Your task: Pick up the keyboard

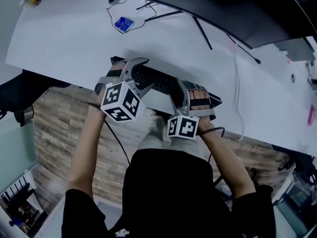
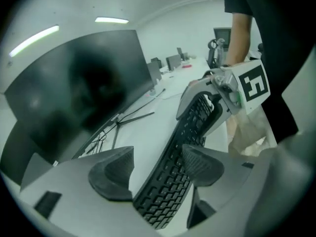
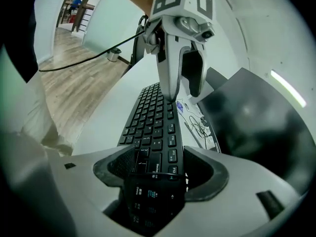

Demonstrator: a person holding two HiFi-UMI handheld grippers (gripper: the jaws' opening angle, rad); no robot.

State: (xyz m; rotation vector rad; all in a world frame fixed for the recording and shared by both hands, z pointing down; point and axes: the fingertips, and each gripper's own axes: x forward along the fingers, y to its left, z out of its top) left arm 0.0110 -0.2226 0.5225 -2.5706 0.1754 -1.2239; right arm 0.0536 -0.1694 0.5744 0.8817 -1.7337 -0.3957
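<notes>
We see a white desk [image 1: 64,38] beneath a wide dark monitor [image 1: 223,9]. At left, the left gripper [image 2: 155,164] stands unclenched, its grey pads [image 2: 111,174] either side of the slim black keyboard [image 1: 156,81] at the desk's near edge. At right, the right gripper [image 3: 155,169] clamps the keyboard's other end
</notes>
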